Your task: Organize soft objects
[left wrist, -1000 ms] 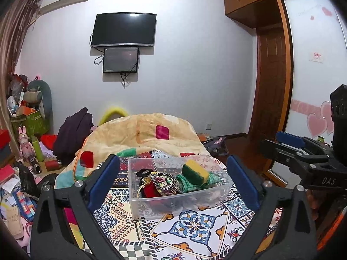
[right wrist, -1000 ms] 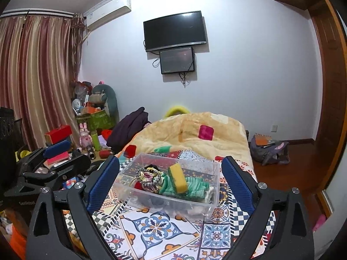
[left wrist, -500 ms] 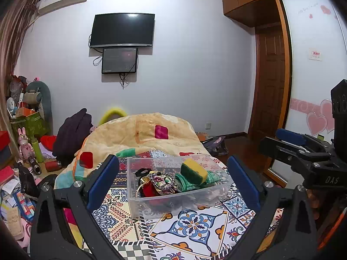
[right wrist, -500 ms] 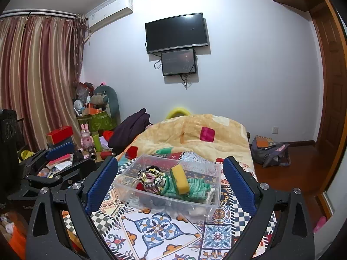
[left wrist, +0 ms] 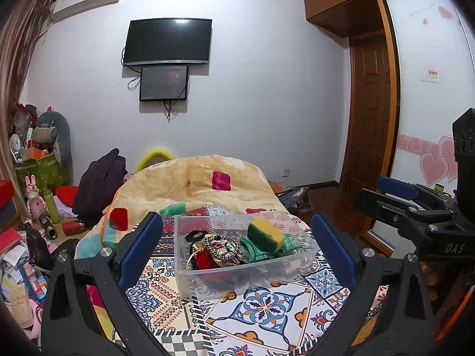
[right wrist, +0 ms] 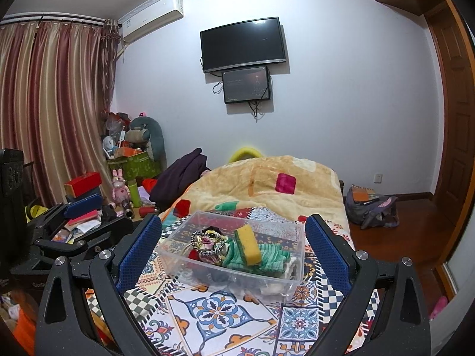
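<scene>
A clear plastic bin (left wrist: 190,270) (right wrist: 294,270) stands on the patterned tile-print cloth (left wrist: 267,305) on the bed. In it lie a yellow and green sponge (left wrist: 265,233) (right wrist: 248,244), a green striped cloth (left wrist: 252,249) (right wrist: 271,258), a beaded patterned pouch (left wrist: 222,249) (right wrist: 207,244) and a red soft item (left wrist: 203,259). My left gripper (left wrist: 237,249) is open and empty, held back from the bin. My right gripper (right wrist: 233,249) is open and empty, also short of the bin. Each gripper shows at the edge of the other's view.
A yellow blanket (left wrist: 207,184) with coloured patches covers the far bed. Dark clothing (left wrist: 98,184), boxes and toys (right wrist: 118,190) clutter the left floor. A backpack (right wrist: 371,207) lies on the wooden floor right. A TV (left wrist: 167,41) hangs on the wall.
Both views have drifted slightly; the grippers stay open and empty, and the bin's contents have not moved.
</scene>
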{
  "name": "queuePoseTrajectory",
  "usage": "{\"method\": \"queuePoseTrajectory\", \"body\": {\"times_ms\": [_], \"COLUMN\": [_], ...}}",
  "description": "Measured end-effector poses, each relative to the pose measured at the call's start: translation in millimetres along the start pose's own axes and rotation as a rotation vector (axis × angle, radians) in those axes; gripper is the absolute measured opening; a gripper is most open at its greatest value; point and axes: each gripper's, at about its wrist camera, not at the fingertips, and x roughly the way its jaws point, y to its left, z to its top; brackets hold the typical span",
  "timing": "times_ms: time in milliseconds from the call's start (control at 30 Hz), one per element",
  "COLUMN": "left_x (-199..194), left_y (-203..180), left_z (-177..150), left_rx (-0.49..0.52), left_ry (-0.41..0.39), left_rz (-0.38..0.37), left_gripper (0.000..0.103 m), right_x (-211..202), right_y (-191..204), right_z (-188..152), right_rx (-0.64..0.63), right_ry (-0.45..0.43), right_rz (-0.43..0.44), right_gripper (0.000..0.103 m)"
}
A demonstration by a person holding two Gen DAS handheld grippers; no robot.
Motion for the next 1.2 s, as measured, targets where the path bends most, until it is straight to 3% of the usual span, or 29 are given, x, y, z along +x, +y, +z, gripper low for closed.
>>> {"method": "queuePoseTrajectory", "body": {"times_ms": [1200], "left_x": [0.5], "left_y": [1.3], "left_z": [-0.8], "left_rx": [-0.011], "left_ry": [0.017], "left_rz": [-0.017], "left_gripper": [0.103], "right_x": [-4.1], "right_y": [3.3], "right_z": [2.4], "right_rx": [0.016], "right_ry": [0.005], "right_rz": [0.002], "right_gripper": [0.103]}}
